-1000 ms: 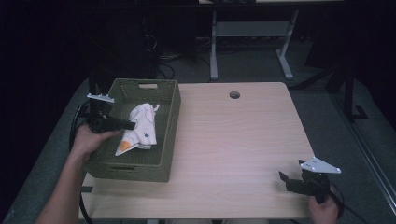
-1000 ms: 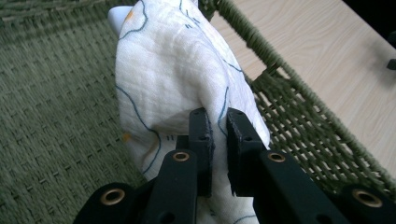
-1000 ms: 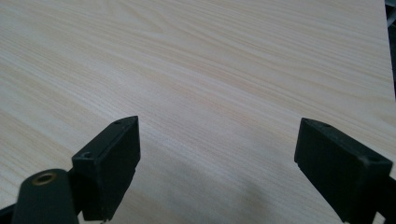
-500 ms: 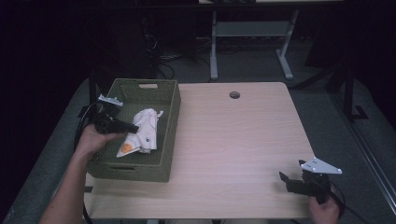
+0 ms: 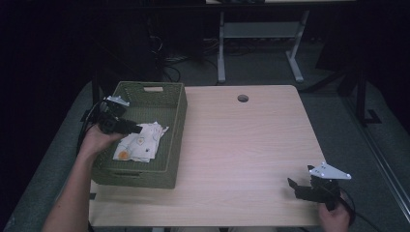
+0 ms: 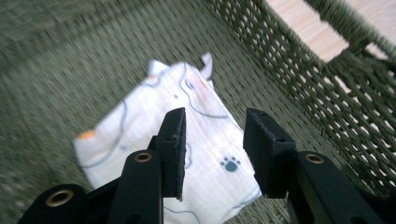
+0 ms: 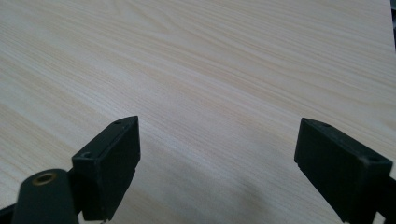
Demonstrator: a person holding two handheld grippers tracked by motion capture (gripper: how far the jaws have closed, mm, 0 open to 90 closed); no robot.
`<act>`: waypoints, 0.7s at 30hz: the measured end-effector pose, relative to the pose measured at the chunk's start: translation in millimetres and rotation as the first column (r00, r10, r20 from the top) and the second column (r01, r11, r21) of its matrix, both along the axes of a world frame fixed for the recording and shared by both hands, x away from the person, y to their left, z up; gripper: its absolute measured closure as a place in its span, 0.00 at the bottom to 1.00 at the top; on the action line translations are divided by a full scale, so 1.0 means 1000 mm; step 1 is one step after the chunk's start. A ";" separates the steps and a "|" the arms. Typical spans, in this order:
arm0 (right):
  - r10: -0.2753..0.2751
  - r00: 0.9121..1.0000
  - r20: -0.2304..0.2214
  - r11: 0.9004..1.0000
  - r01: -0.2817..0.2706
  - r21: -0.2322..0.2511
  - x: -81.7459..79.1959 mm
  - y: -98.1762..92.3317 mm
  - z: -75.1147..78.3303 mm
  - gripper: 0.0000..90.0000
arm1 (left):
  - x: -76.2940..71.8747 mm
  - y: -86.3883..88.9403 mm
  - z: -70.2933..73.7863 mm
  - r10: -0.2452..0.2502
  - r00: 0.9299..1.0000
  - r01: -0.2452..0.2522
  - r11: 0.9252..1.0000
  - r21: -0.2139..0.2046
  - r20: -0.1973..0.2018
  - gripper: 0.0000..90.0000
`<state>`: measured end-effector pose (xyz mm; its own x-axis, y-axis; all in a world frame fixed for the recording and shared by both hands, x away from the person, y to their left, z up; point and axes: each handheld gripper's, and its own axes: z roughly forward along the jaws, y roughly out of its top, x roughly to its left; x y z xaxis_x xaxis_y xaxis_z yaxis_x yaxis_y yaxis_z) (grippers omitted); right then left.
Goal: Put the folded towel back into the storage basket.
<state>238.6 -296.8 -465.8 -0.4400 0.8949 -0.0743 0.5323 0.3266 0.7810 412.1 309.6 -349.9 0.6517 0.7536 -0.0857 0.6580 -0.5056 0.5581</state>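
Dim bkgd, table [image 5: 251, 140] evenly lit; left gripper view motion-blurred.

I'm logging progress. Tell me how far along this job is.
Done: the white cloth lies flat inside the green basket. In hand: nothing; the left gripper hovers open above the cloth, jaws apart. Left: apparently only pulling that hand out; the right gripper waits open over the bare table.

Light wood table [image 5: 251, 145], round cable hole [image 5: 242, 98] near far edge, green woven basket [image 5: 176, 116] along left edge, rest of tabletop bare
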 end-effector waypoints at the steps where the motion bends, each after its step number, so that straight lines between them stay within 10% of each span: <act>1: -0.001 1.000 0.001 1.000 0.001 0.000 0.000 0.000 0.000 0.15 | 0.000 -0.001 -0.003 -0.004 1.000 0.004 1.000 0.008 -0.025 0.68; 9: 0.005 1.000 0.003 1.000 -0.005 -0.002 0.000 0.001 0.001 0.15 | 0.002 -0.013 -0.027 -0.029 0.992 0.032 0.999 0.022 -0.123 0.67; 21: 0.015 1.000 0.003 1.000 -0.015 0.000 -0.001 0.002 0.001 0.15 | -0.003 -0.025 -0.027 -0.046 0.992 0.041 0.998 -0.038 -0.117 0.67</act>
